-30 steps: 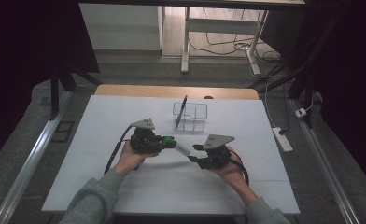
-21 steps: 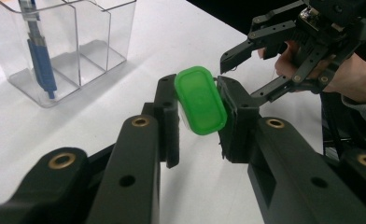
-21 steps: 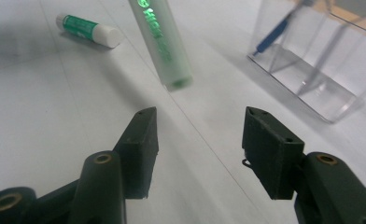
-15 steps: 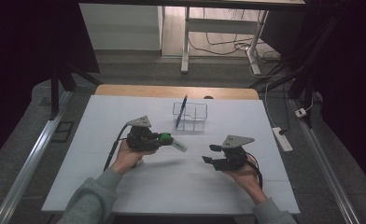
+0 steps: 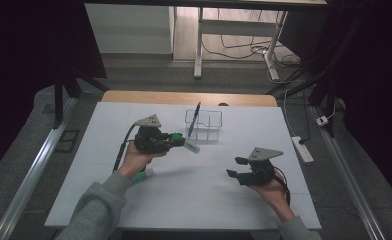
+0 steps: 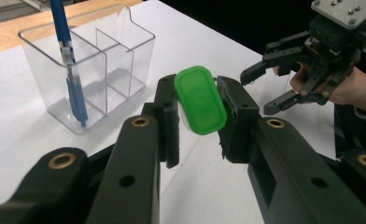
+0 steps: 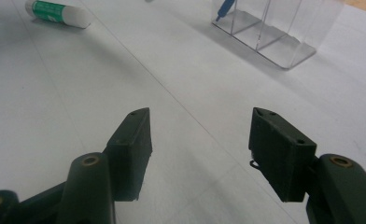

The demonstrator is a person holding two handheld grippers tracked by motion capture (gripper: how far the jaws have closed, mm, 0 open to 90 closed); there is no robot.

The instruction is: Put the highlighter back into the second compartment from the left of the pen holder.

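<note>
Left gripper (image 6: 197, 112): fingers clamped on the green-capped glue stick (image 6: 200, 99), held above the surface (image 5: 204, 200).
Right gripper (image 7: 200, 144): fingers wide, just been opening, nothing between them.
Clear organizer (image 5: 204, 125): at 1 o'clock from the glue stick, blue pen (image 5: 194, 120) inside.

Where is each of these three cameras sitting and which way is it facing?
High view: above the person's side, looking forward and down on the white table; both forearms, left gripper, right gripper.
Left gripper view: rides that gripper, looking along its jaws shut on a green-capped object toward the clear organizer.
Right gripper view: looks low across the table past open jaws toward a glue stick.
Shared: organizer with blue pen.
</note>
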